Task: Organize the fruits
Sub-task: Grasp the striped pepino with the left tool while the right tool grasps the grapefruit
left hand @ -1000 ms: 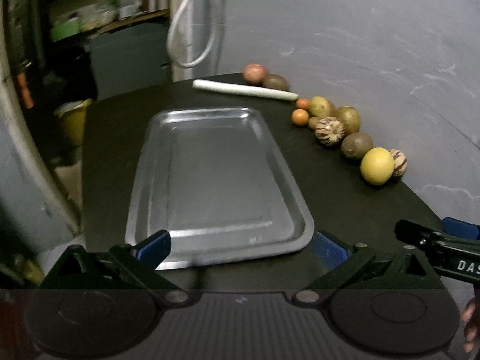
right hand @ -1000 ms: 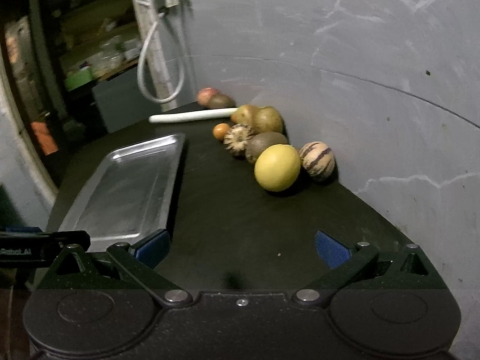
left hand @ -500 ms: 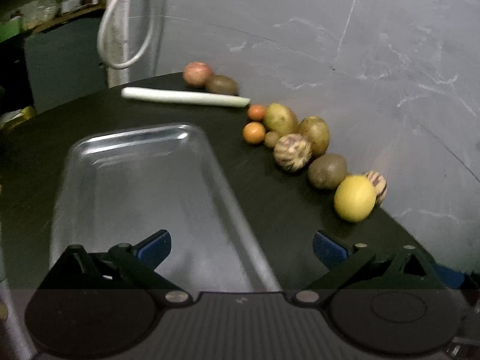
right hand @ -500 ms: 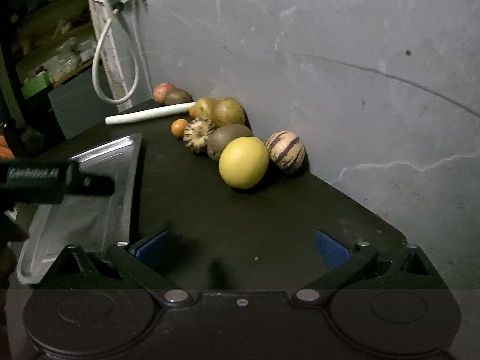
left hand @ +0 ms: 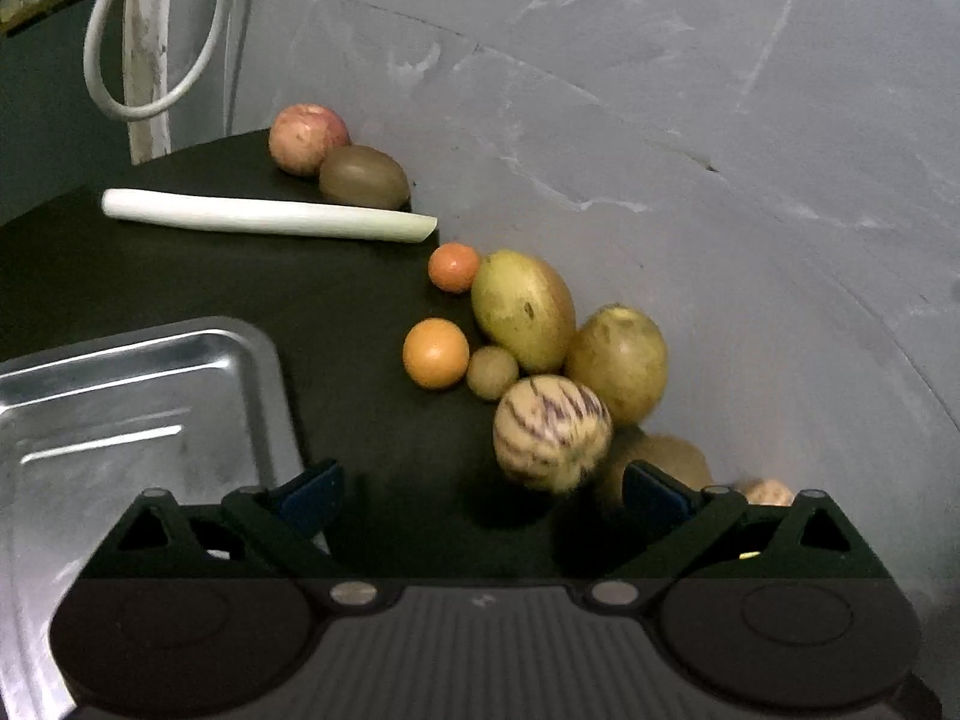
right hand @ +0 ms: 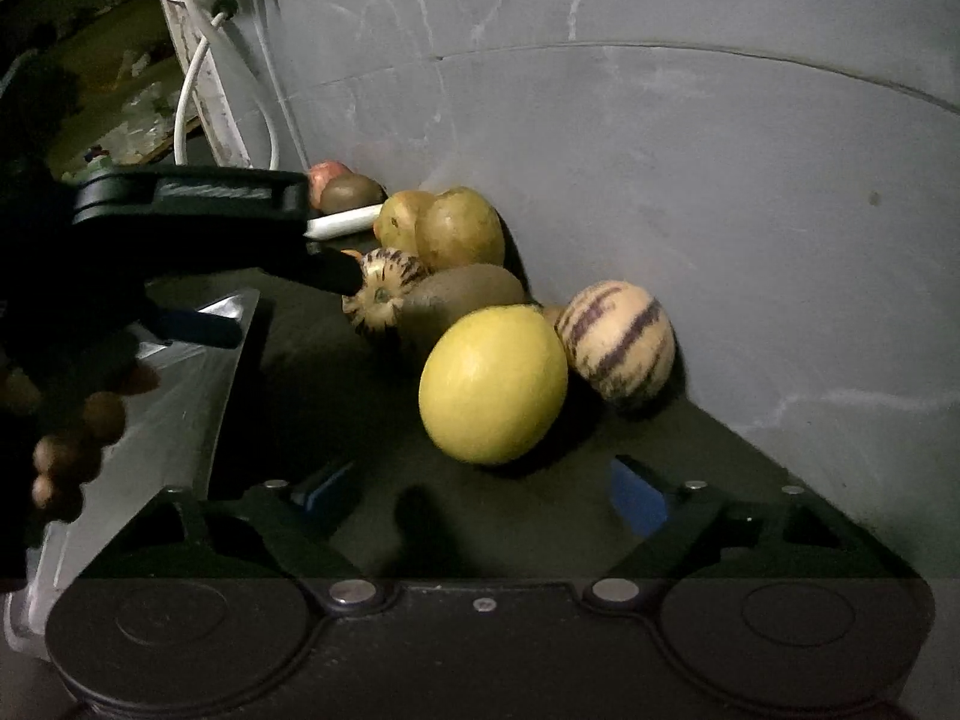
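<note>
A row of fruit lies along the grey wall on the black table. In the left wrist view my left gripper (left hand: 480,495) is open and empty, just short of a striped melon (left hand: 551,432), with two yellow-green mangoes (left hand: 523,309), two small oranges (left hand: 435,353), a kiwi (left hand: 363,177) and an apple (left hand: 307,138) beyond. In the right wrist view my right gripper (right hand: 480,495) is open and empty, close in front of a yellow round fruit (right hand: 493,384); a second striped melon (right hand: 618,339) sits right of it. The left gripper (right hand: 336,276) reaches in above the first striped melon (right hand: 384,291).
A metal tray (left hand: 120,414) lies left of the fruit; it also shows in the right wrist view (right hand: 180,384). A white leek stalk (left hand: 267,221) lies across the far table. A white cable loop (left hand: 156,36) hangs on a post behind. The wall (left hand: 720,210) borders the fruit closely.
My left gripper swung right off the tray and moved in on the fruit row, now near the striped melon. My right gripper advanced toward the yellow fruit.
</note>
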The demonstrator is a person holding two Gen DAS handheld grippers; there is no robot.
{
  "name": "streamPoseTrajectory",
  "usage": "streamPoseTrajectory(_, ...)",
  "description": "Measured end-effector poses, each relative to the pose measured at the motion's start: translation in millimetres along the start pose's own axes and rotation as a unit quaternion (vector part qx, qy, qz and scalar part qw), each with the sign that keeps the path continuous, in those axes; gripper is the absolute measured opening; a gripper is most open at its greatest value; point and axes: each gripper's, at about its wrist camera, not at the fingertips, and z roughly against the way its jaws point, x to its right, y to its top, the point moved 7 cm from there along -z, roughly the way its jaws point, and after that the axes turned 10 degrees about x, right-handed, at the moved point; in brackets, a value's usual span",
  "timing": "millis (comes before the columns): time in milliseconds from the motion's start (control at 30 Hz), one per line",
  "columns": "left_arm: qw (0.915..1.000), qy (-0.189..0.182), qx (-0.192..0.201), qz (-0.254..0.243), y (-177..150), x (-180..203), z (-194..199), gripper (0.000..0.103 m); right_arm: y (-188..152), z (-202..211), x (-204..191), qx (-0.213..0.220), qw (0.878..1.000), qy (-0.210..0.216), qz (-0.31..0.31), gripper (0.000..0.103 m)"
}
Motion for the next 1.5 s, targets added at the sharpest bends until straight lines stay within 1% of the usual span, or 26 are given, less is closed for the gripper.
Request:
streamPoseTrajectory(133,0.9997,-0.004,-0.012,0.021,4,0,-21,0.099,4,-11,1,0.003,1.0,0.008,0.0,0.084)
streamPoseTrajectory(267,0.9986,-0.014,-0.024,0.046,3,2,-34,0.094,9,-19,-1,0.011,1.0,0.013,0.003,0.076)
streamPoseTrajectory(367,0.9981,-0.02,-0.025,0.052,3,4,-40,0.09,11,-22,1,0.014,1.0,0.012,0.008,0.07)
streamPoseTrajectory(467,0.9982,-0.027,-0.021,0.049,4,6,-42,0.084,12,-24,2,0.017,1.0,0.013,0.012,0.067)
streamPoseTrajectory(600,0.9975,-0.039,-0.018,0.056,4,6,-41,0.077,14,-27,2,0.02,1.0,0.013,0.012,0.062)
streamPoseTrajectory(667,0.9975,-0.044,-0.018,0.053,4,7,-41,0.074,15,-29,2,0.022,1.0,0.013,0.013,0.062)
streamPoseTrajectory(733,0.9977,-0.048,-0.02,0.044,4,10,-44,0.069,16,-31,2,0.022,1.0,0.013,0.014,0.061)
streamPoseTrajectory(800,0.9978,-0.052,-0.026,0.031,4,15,-46,0.06,16,-32,4,0.022,1.0,0.013,0.011,0.06)
streamPoseTrajectory(833,0.9977,-0.056,-0.03,0.025,4,17,-47,0.058,17,-33,4,0.022,1.0,0.012,0.012,0.059)
streamPoseTrajectory(933,0.9981,-0.051,-0.03,0.014,4,20,-47,0.058,16,-33,4,0.023,1.0,0.012,0.011,0.059)
streamPoseTrajectory(1200,0.998,-0.047,-0.019,0.038,-3,11,-31,0.058,12,-27,3,0.024,1.0,0.018,0.009,0.058)
streamPoseTrajectory(1367,0.9974,-0.044,-0.003,0.057,-4,-1,-8,0.058,11,-17,-11,0.03,0.999,0.038,0.018,0.058)
streamPoseTrajectory(1500,0.9968,-0.031,0.019,0.072,2,-18,15,0.058,15,-13,-32,0.037,0.997,0.062,0.031,0.058)
